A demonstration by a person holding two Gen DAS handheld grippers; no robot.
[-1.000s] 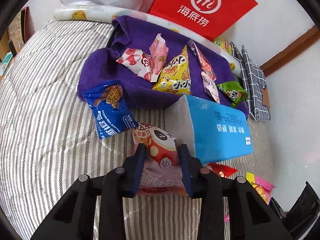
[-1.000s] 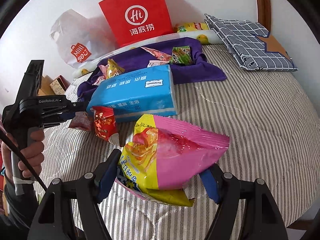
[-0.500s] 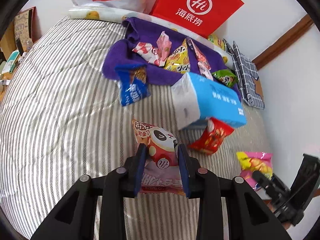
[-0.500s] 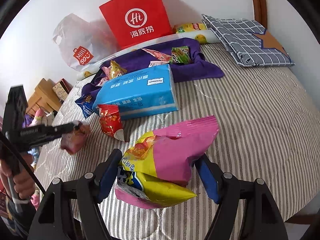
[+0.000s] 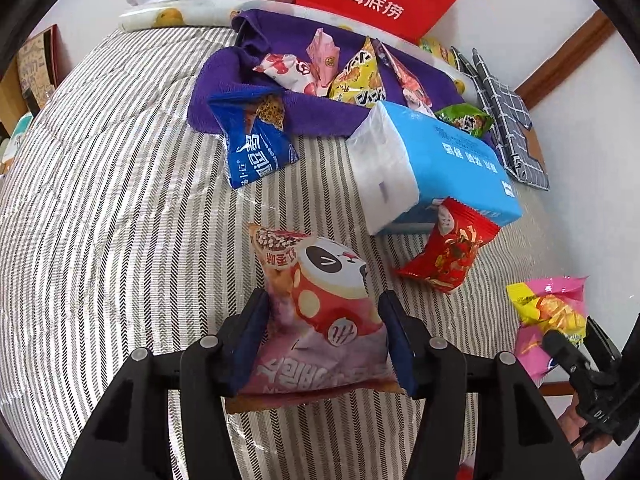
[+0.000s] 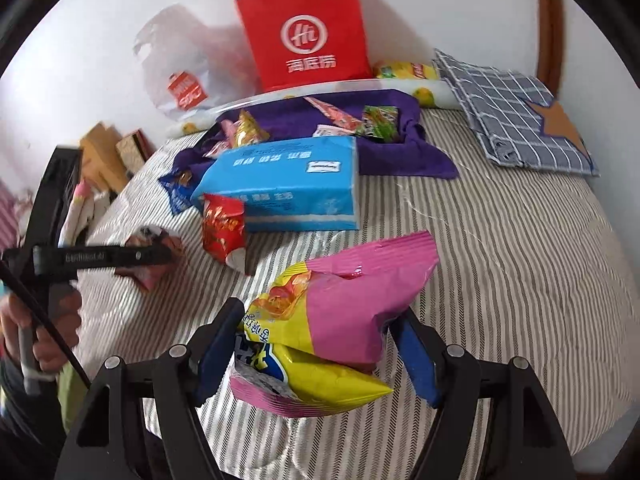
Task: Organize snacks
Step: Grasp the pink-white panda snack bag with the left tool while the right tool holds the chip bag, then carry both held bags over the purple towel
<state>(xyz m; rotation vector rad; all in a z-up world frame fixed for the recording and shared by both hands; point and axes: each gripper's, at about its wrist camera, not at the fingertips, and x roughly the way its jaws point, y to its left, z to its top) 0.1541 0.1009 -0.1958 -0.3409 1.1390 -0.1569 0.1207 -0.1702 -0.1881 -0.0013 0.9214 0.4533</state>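
My left gripper (image 5: pixel 322 320) is shut on a pink panda snack bag (image 5: pixel 320 312), held over the striped bed. It also shows in the right wrist view (image 6: pixel 156 256). My right gripper (image 6: pixel 316 344) is shut on a pink and yellow chip bag (image 6: pixel 340 312), which also shows in the left wrist view (image 5: pixel 548 316). A red snack packet (image 5: pixel 448 252) lies by a blue tissue pack (image 5: pixel 436 164). A blue cookie packet (image 5: pixel 256 140) lies at the edge of a purple cloth (image 5: pixel 320 116) that holds several small snacks.
A red paper bag (image 6: pixel 304 32) and a white plastic bag (image 6: pixel 188 68) stand against the wall behind the cloth. A checked grey cloth (image 6: pixel 516 116) lies at the back right. Boxes (image 6: pixel 112 152) sit off the bed's left side.
Both grippers have pulled back toward the near side of the bed, each still holding its bag. The left gripper now sits closer to the tissue pack again.
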